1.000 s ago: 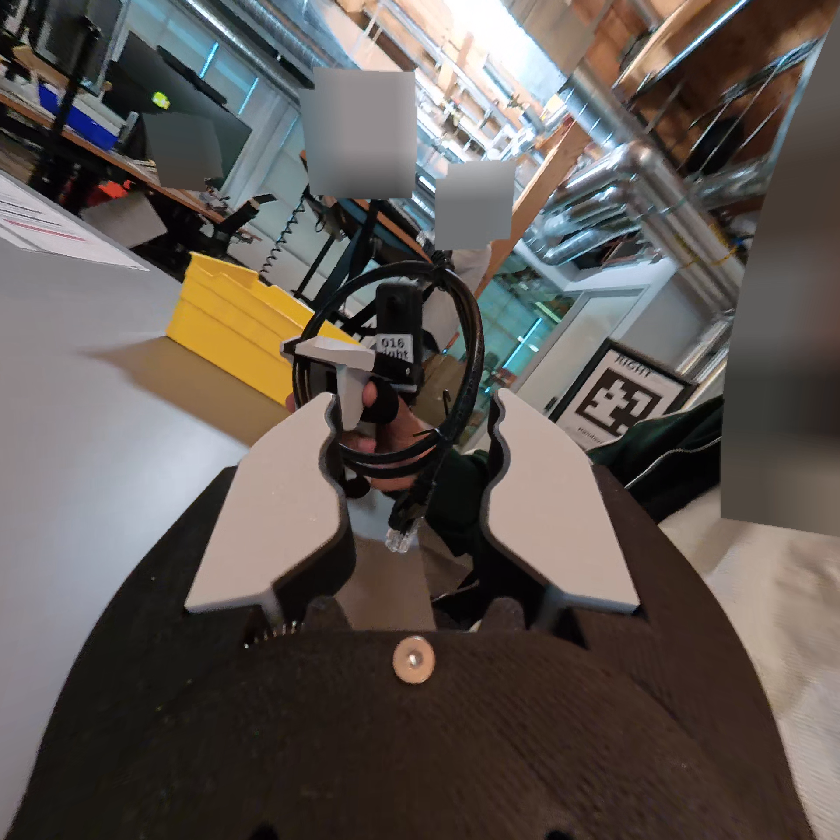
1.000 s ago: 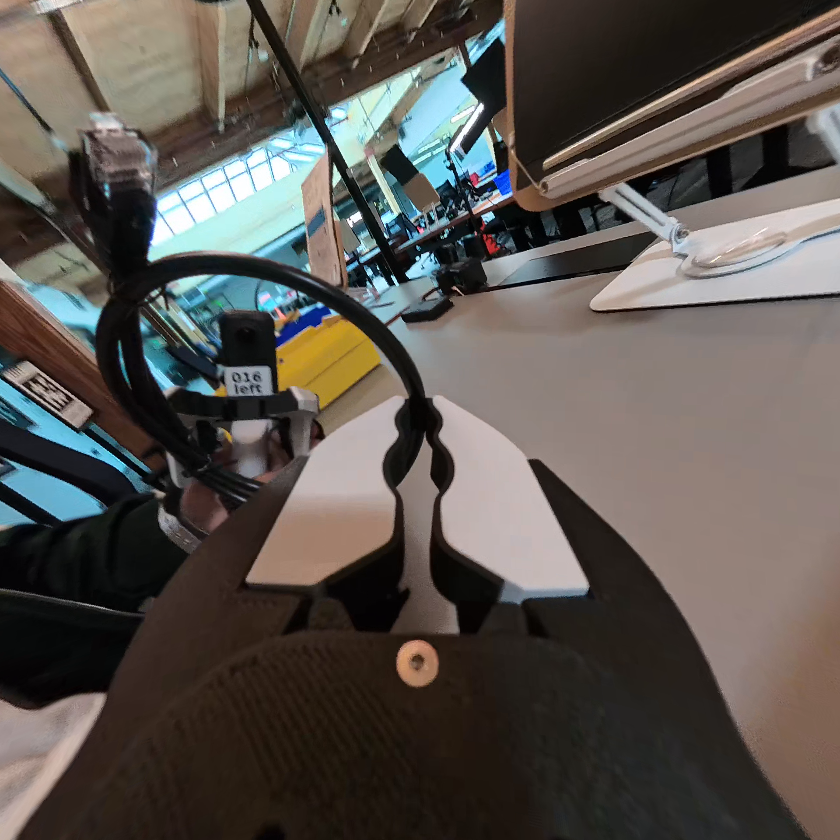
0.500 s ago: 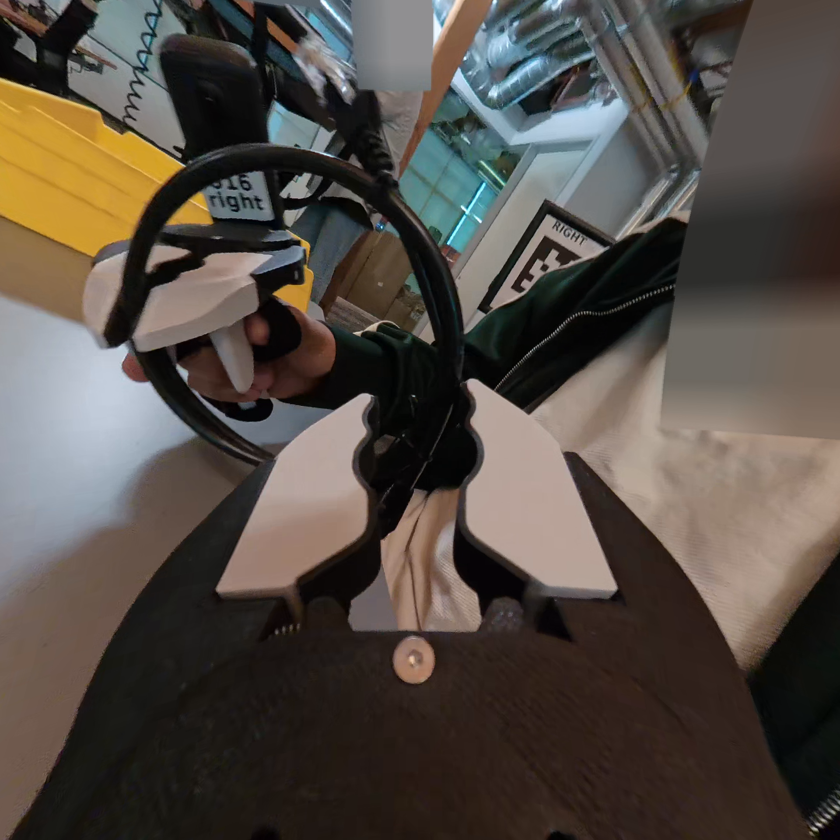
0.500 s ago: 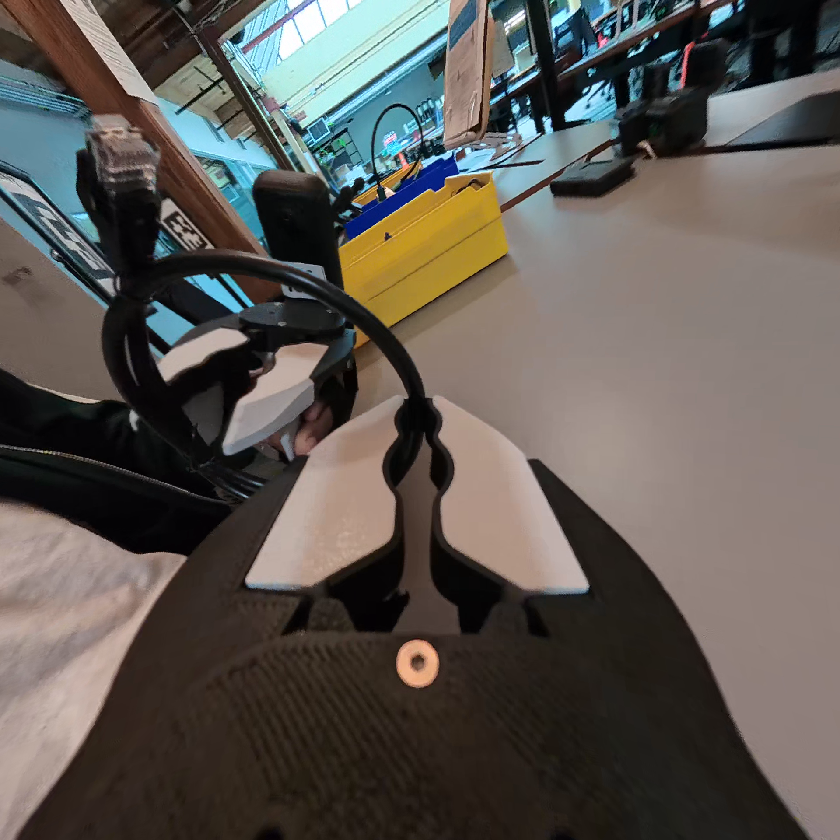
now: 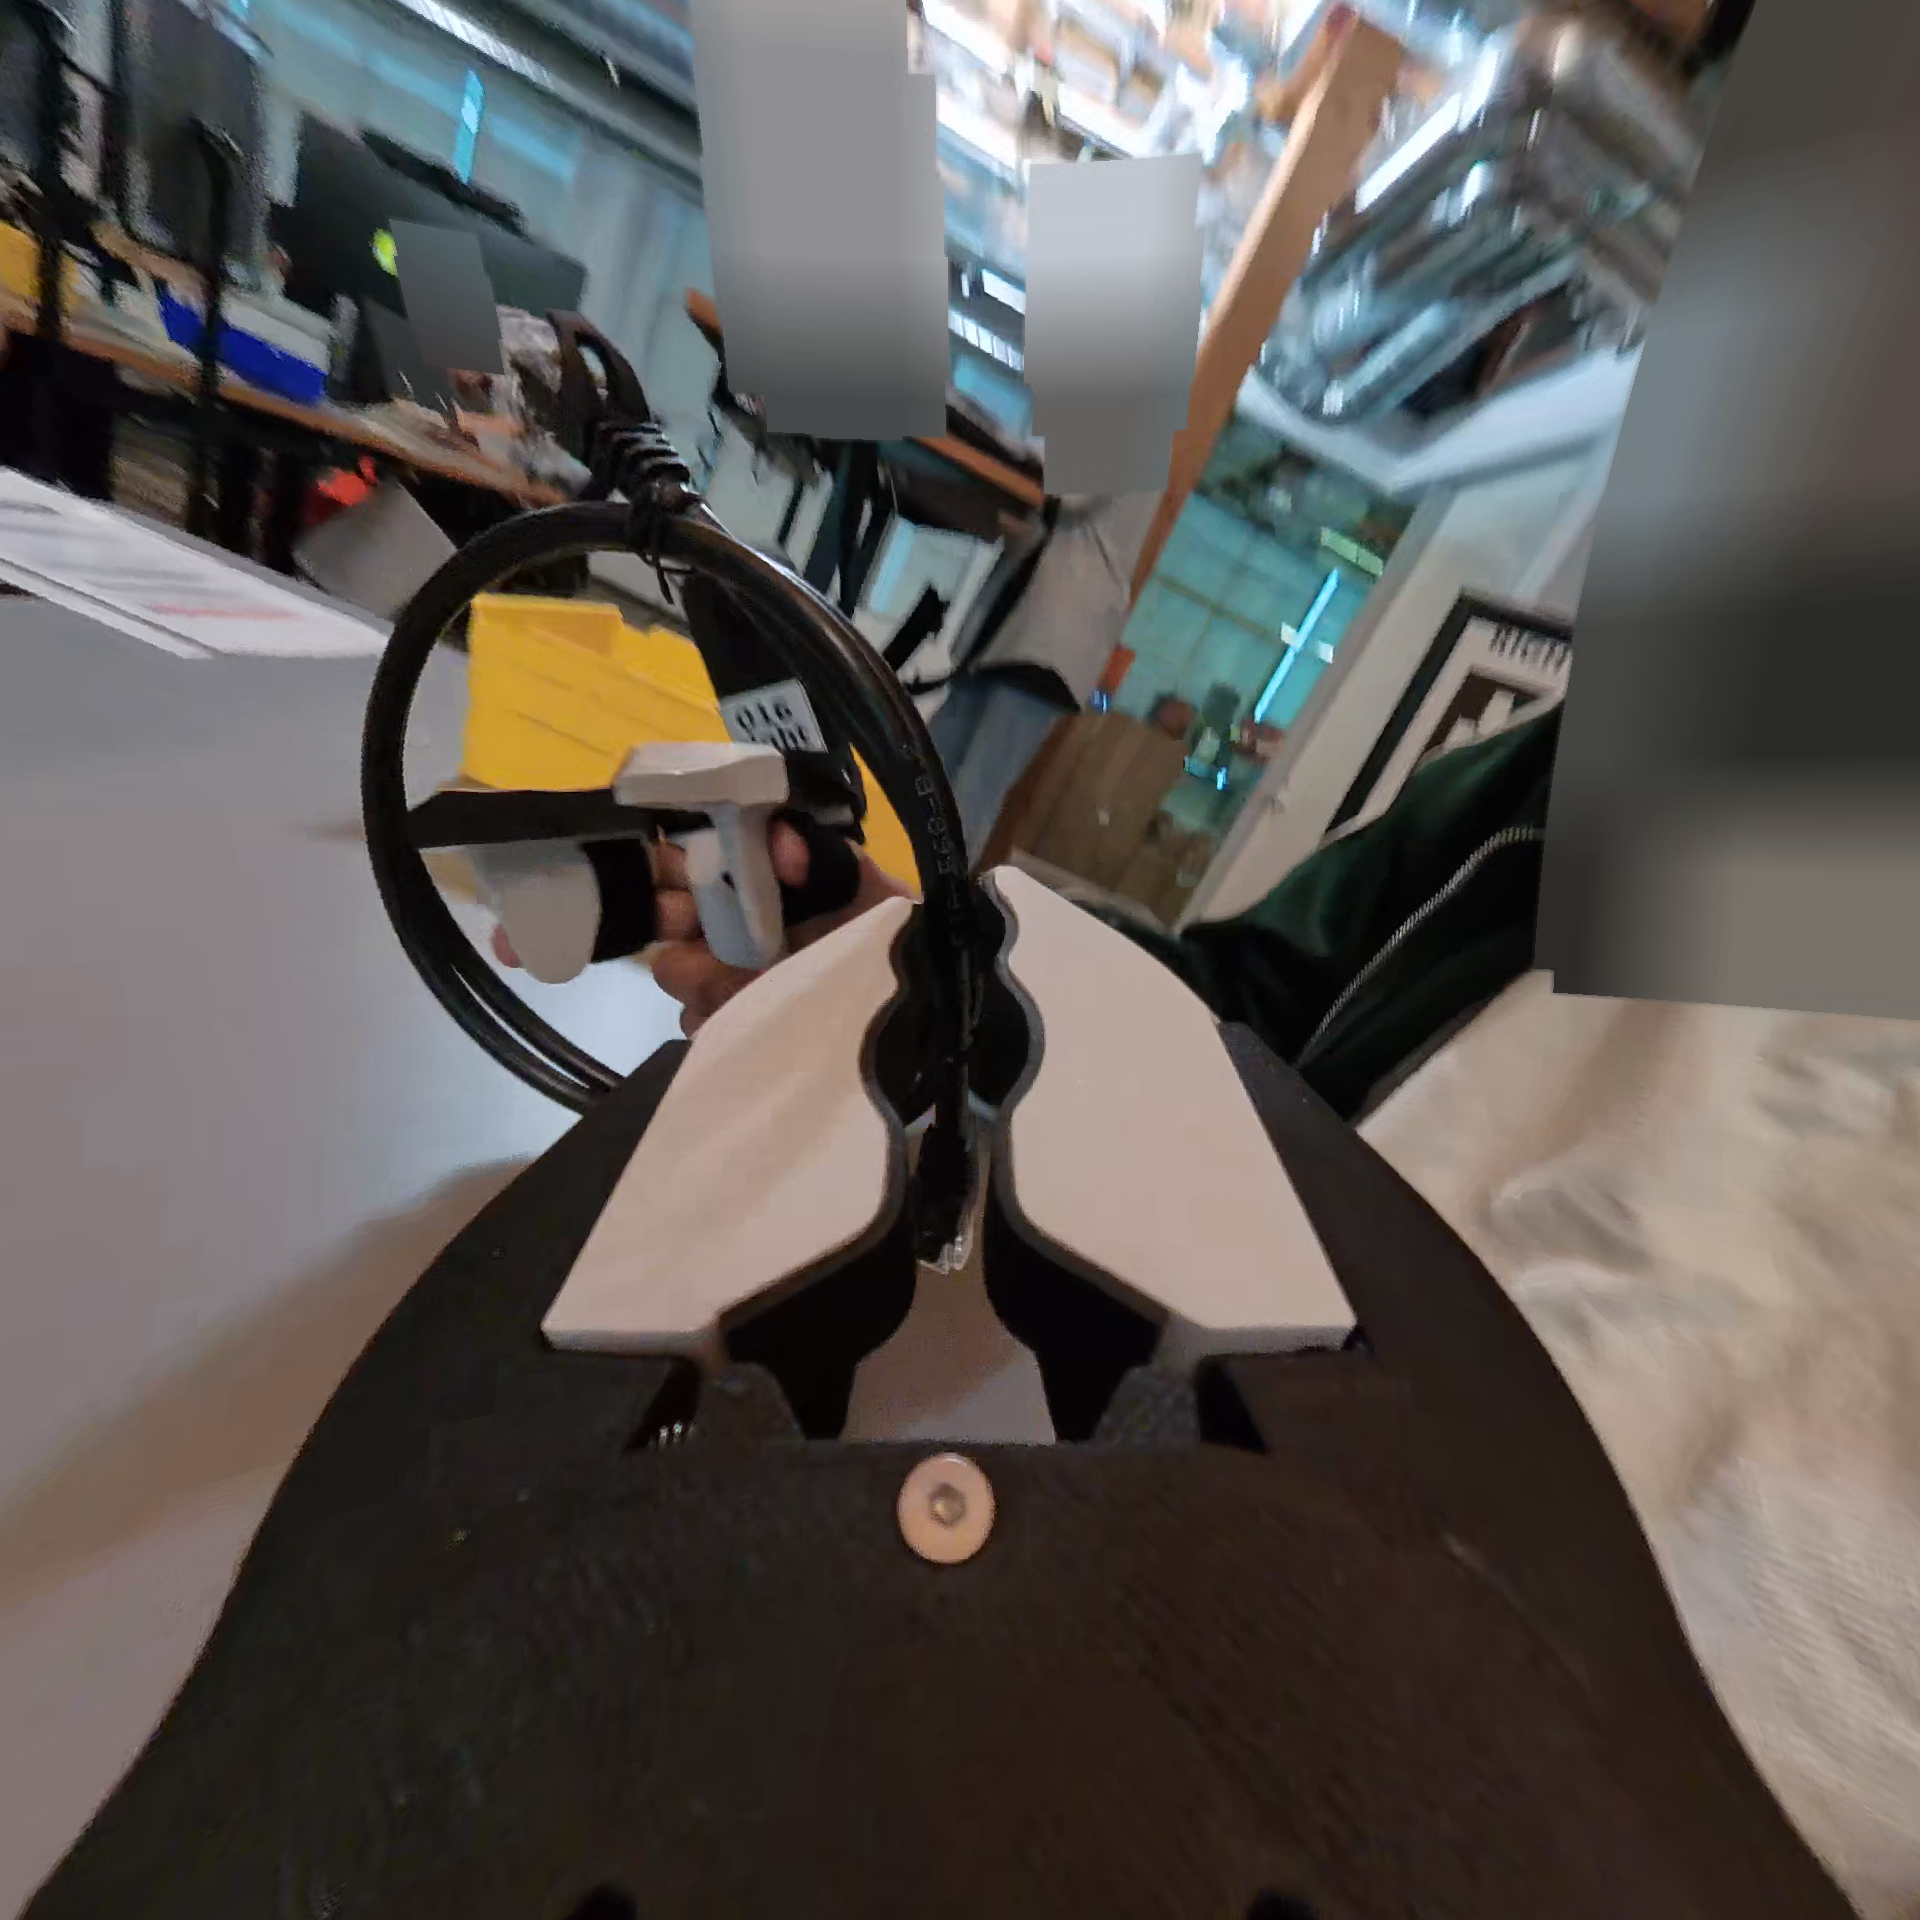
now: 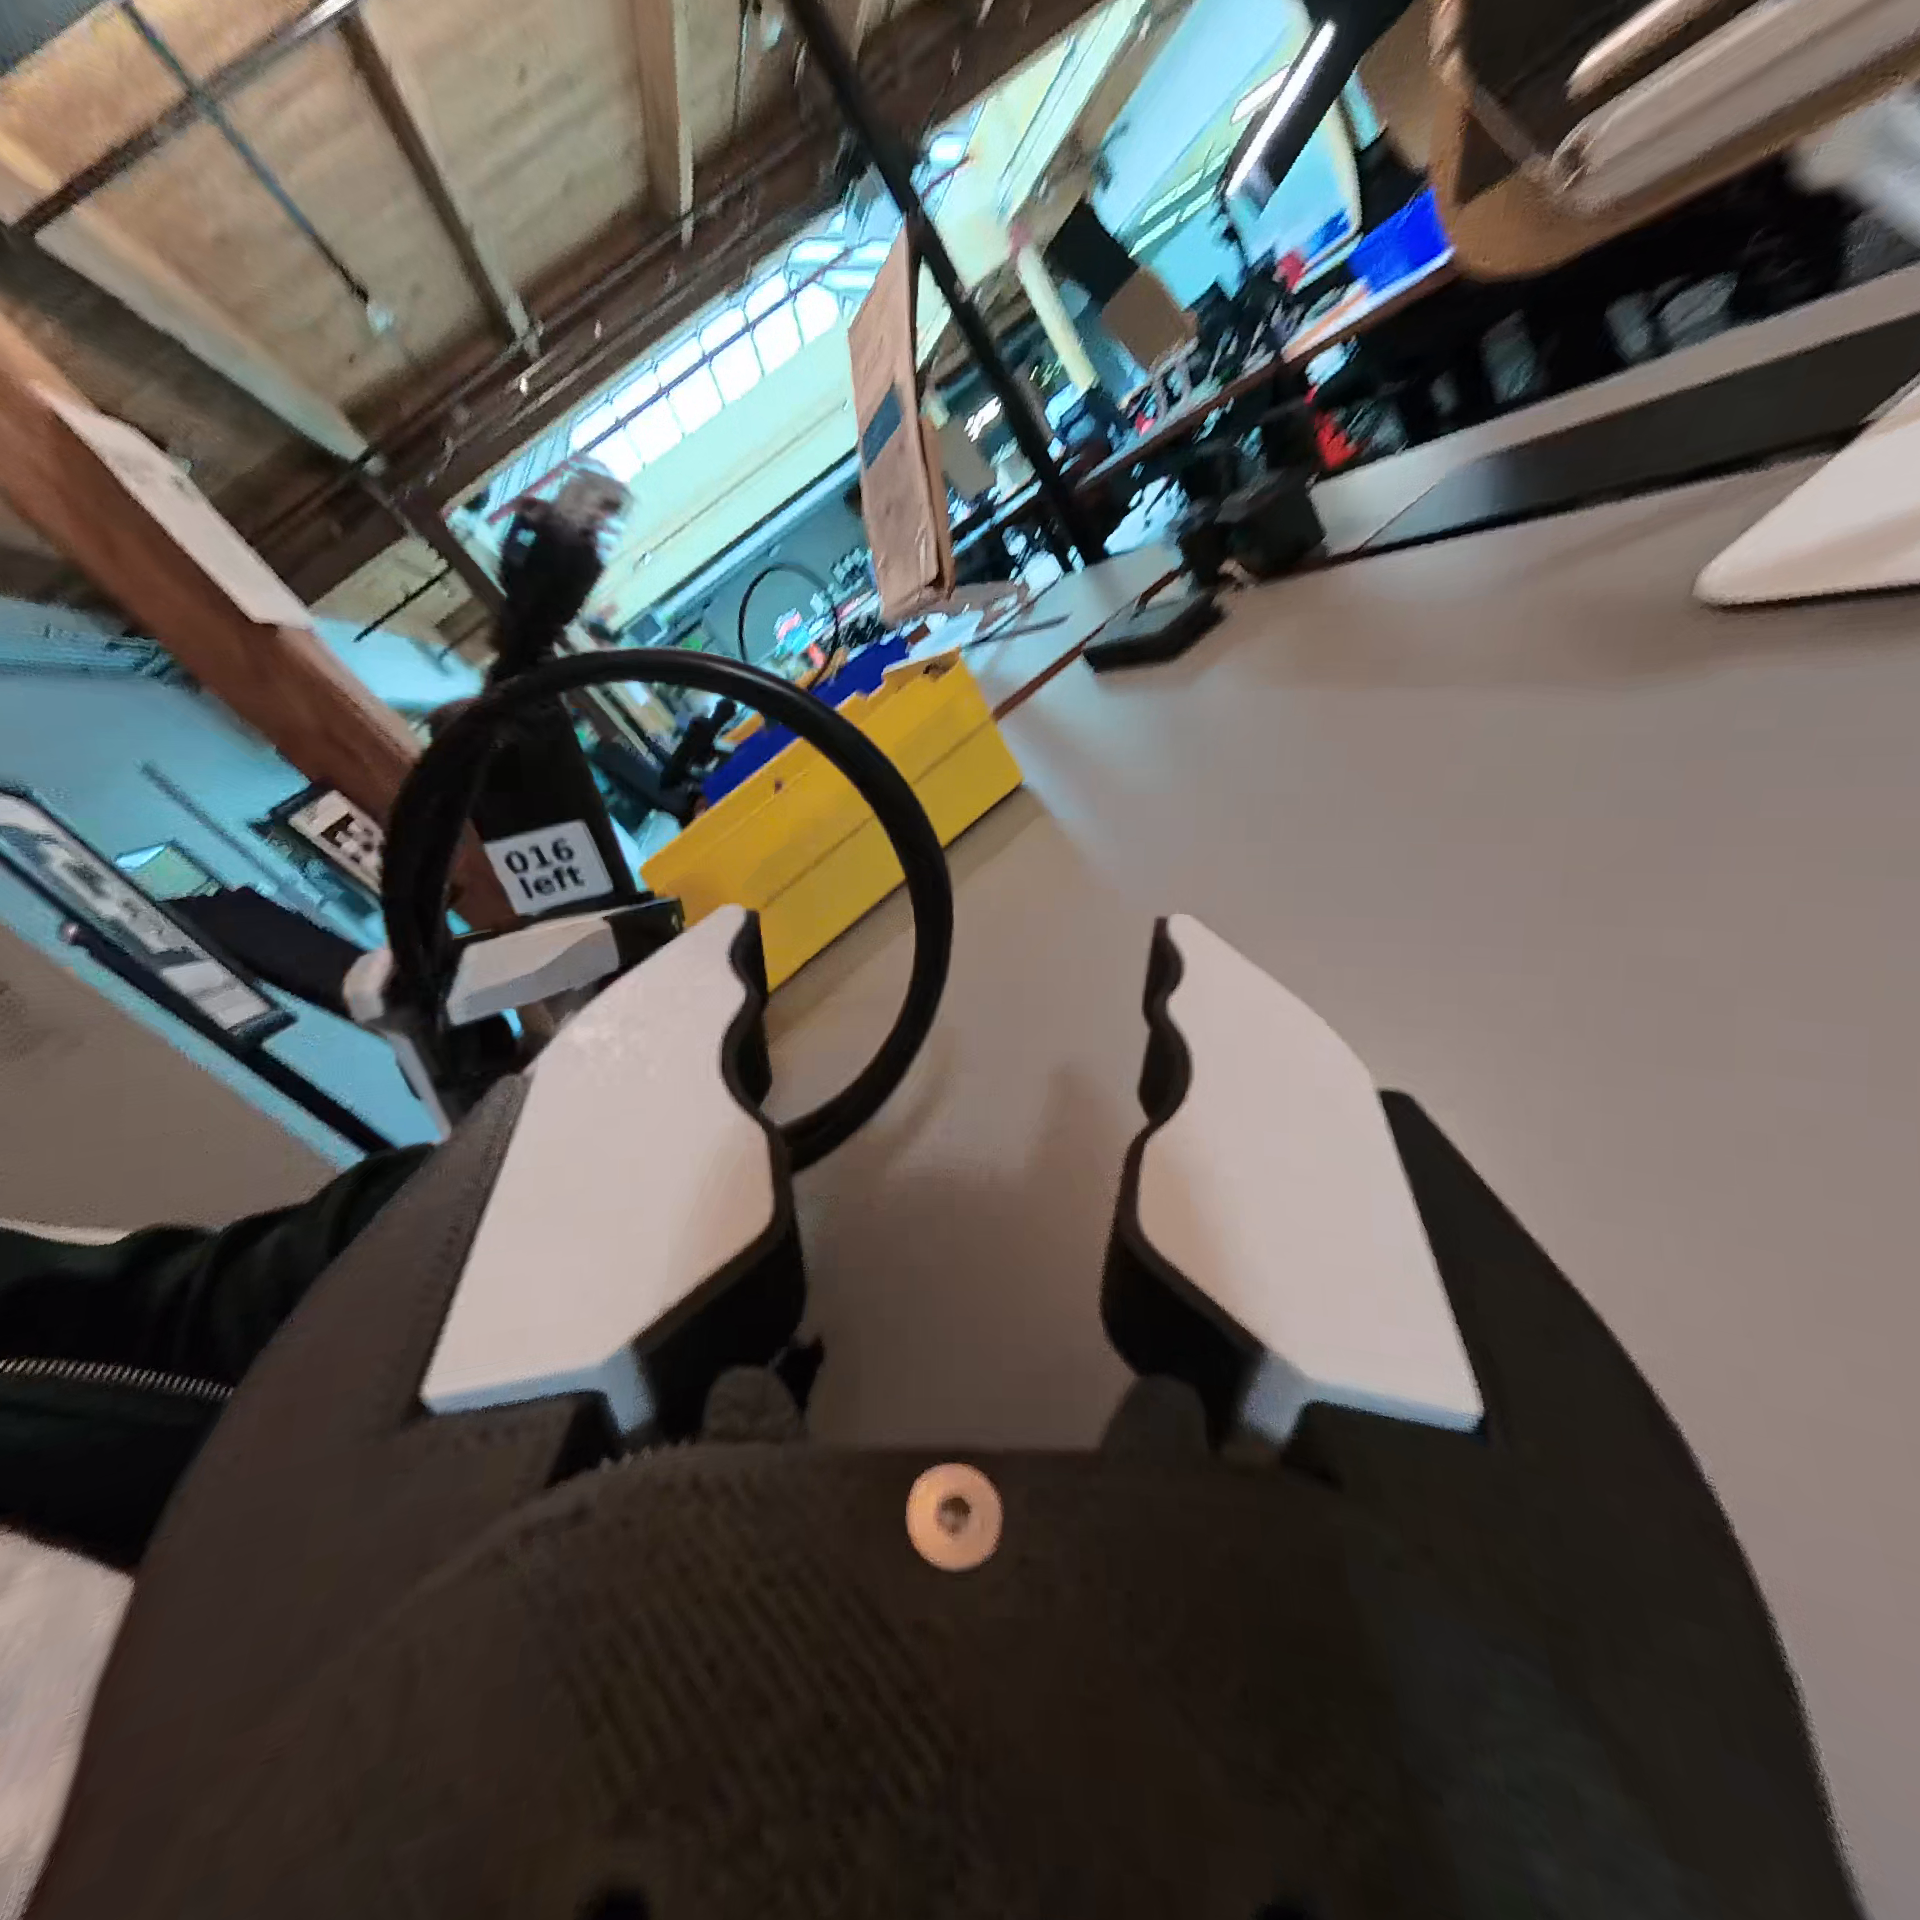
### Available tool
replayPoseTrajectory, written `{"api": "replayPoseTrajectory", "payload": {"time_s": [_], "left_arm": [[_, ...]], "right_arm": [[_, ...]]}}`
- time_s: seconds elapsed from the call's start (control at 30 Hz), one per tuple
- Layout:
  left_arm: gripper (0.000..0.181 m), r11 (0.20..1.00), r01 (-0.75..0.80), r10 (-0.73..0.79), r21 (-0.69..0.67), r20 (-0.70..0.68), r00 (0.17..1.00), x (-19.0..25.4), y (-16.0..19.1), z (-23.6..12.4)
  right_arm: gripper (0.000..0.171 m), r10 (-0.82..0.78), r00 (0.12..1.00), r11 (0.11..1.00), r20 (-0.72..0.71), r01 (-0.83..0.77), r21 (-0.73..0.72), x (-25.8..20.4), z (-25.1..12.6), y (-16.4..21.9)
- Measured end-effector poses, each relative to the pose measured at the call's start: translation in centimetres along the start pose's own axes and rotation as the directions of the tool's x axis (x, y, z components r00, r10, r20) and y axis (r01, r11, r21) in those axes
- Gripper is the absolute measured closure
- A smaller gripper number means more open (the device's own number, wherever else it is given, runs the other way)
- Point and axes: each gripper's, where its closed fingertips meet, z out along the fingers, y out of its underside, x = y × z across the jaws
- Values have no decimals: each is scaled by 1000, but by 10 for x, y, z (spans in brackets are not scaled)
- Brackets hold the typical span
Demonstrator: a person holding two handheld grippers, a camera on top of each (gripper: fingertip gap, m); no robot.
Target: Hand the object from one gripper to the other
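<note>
Jaws of the left gripper [image 5: 951, 914] are closed on the coiled black network cable [image 5: 940, 821], pinching its bundled strands between the tips; the loop stands up and away to their left, one plug [image 5: 943, 1210] hanging back between the fingers. Opposite, the right gripper [image 6: 951, 971] gapes wide and holds nothing, the coil just off its left fingertip, so it appears free to withdraw.
</note>
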Motion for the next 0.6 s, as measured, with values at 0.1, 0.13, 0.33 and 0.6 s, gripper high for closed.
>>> {"api": "replayPoseTrajectory", "payload": {"time_s": [0.1,0.13,0.33,0.6], "left_arm": [[172,987,88,-89,133,-2,996,-11,-19,-17],[173,980,117,-118,164,-4,993,-15,-23,-22],[172,949,211,-209,234,-34,977,-25,-31,-36],[171,886,421,-406,195,-113,907,-35,-20,-36]], "right_arm": [[100,-57,998,996,-3,57,72,-4,-7,-14],[101,-93,995,992,19,91,82,-12,-7,-16],[121,-460,870,876,176,478,-72,-59,11,24],[127,-845,480,430,236,872,-236,-61,23,80]]}}
